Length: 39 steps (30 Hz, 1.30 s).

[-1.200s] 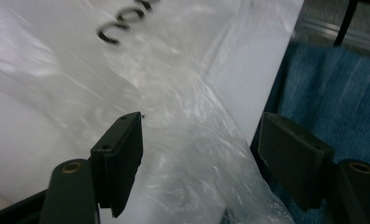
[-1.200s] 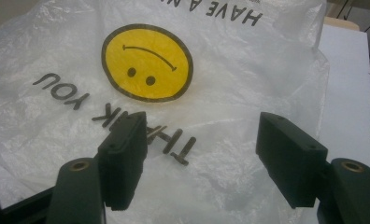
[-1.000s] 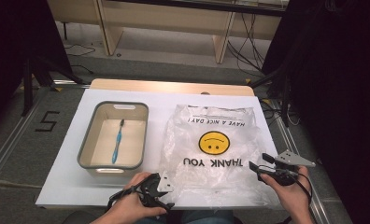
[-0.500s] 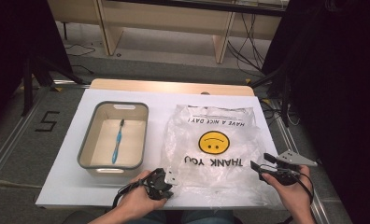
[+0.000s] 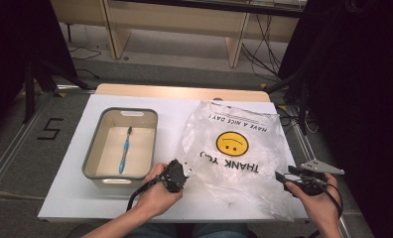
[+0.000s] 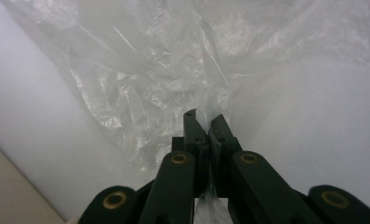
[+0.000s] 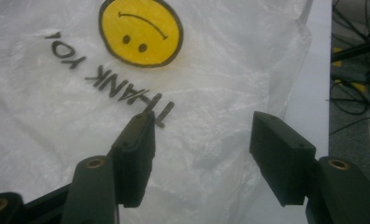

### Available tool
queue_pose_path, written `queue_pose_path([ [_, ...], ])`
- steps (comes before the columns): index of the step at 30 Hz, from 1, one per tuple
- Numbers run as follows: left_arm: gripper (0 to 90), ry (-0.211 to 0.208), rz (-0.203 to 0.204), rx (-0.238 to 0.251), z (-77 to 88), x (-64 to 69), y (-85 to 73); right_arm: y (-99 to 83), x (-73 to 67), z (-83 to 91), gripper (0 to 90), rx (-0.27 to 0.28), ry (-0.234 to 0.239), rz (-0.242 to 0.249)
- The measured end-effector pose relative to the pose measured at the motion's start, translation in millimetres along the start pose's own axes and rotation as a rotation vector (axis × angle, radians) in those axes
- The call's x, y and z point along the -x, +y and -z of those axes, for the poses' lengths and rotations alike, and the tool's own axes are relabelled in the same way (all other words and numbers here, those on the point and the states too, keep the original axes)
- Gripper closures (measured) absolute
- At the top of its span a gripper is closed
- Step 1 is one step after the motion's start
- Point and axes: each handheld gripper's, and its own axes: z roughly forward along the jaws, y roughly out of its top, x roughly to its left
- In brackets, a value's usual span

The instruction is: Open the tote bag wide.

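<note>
The left gripper, open a second ago at the worktop's near edge, has slid toward one o'clock to the plastic bag and clamped its jaws on a fold of the film at the bag's near left edge; the right gripper has just been narrowing its jaws above the bag, nothing pinched between them

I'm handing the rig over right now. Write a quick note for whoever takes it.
Left hand-held gripper: shut on the plastic bag, pinching its near-left edge.
Right hand-held gripper: jaws have just been closing but remain open, above the bag's near-right part, not gripping.
Toothbrush: lying in the grey bin, left of the bag.
Done: one edge gripped.
Left, probably: grip the other side, open the bag, load the toothbrush.
</note>
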Motion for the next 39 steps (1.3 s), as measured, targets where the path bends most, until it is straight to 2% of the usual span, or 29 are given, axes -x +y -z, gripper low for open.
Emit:
queue_pose_path([
  [1, 88.4, 0.011, 0.010, 0.006, -0.5, -2.8, 2.5, 0.0, 0.0, 1.4, 41.9, -0.003, 0.024, -0.004],
  [2, 88.4, 0.025, 0.016, 0.010, -1.4, -5.5, 4.7, 0.0, 0.0, 1.4, 41.9, -0.003, 0.024, -0.004],
  [3, 88.4, 0.033, 0.023, 0.014, -2.5, -8.3, 6.8, 0.4, -0.3, 2.8, 42.8, -0.005, 0.055, 0.005],
  [4, 88.4, 0.040, 0.031, 0.018, -3.8, -11.0, 8.8, 1.1, -1.3, 4.3, 43.1, -0.009, 0.096, 0.019],
  [5, 88.3, 0.048, 0.038, 0.024, -5.3, -13.9, 10.8, 2.1, -4.7, 6.4, 43.0, -0.019, 0.171, 0.046],
  [6, 88.3, 0.054, 0.047, 0.027, -6.6, -16.5, 13.1, 2.1, -6.8, 6.4, 42.8, -0.035, 0.195, 0.069],
  [7, 88.3, 0.066, 0.056, 0.032, -8.2, -19.1, 15.6, 2.1, -6.8, 6.4, 42.8, -0.035, 0.195, 0.069],
  [8, 88.3, 0.069, 0.060, 0.032, -9.6, -22.4, 18.1, 1.3, -12.1, 4.5, 40.1, -0.061, 0.234, 0.099],
  [9, 88.3, 0.079, 0.071, 0.037, -11.5, -25.0, 20.4, 1.3, -12.1, 4.5, 40.1, -0.061, 0.234, 0.099],
  [10, 88.3, 0.085, 0.080, 0.042, -13.3, -27.2, 22.6, 0.2, -17.6, 1.3, 37.8, -0.095, 0.270, 0.125],
  [12, 88.3, 0.097, 0.092, 0.045, -16.0, -30.9, 26.5, -0.2, -19.9, -0.6, 36.8, -0.110, 0.280, 0.143],
  [14, 88.3, 0.105, 0.099, 0.050, -18.9, -33.6, 29.7, -1.4, -25.0, -4.6, 34.4, -0.147, 0.308, 0.167],
  [15, 88.2, 0.105, 0.106, 0.052, -20.3, -34.8, 31.0, -3.0, -30.4, -9.4, 32.5, -0.185, 0.324, 0.182],
  [16, 88.2, 0.110, 0.111, 0.055, -22.1, -36.2, 32.3, -3.0, -30.4, -9.4, 32.5, -0.185, 0.324, 0.182],
  [17, 88.2, 0.114, 0.117, 0.055, -23.4, -38.0, 33.4, -5.3, -35.2, -14.9, 31.4, -0.231, 0.323, 0.213],
  [19, 88.2, 0.124, 0.134, 0.057, -26.0, -41.7, 35.4, -6.3, -37.3, -17.5, 31.6, -0.252, 0.328, 0.222],
  [21, 88.2, 0.134, 0.146, 0.057, -27.7, -46.4, 37.3, -8.3, -41.8, -22.9, 35.9, -0.285, 0.331, 0.232],
  [24, 88.1, 0.151, 0.171, 0.071, -29.5, -52.1, 41.3, -8.3, -47.3, -29.1, 55.1, -0.347, 0.303, 0.271],
  [28, 88.1, 0.163, 0.194, 0.089, -31.6, -58.0, 47.1, -4.1, -50.6, -34.9, 84.5, -0.387, 0.311, 0.257],
  [29, 88.1, 0.165, 0.204, 0.094, -32.4, -58.8, 48.0, -1.3, -53.2, -35.0, 90.0, -0.358, 0.329, 0.235],
  [36, 88.0, 0.188, 0.247, 0.106, -35.9, -69.2, 47.9, 1.1, -62.5, -38.9, 90.0, -0.366, 0.343, 0.222],
  [39, 87.6, 0.204, 0.265, 0.117, -37.5, -72.7, 47.7, 1.7, -67.2, -39.3, 90.0, -0.353, 0.373, 0.224],
])
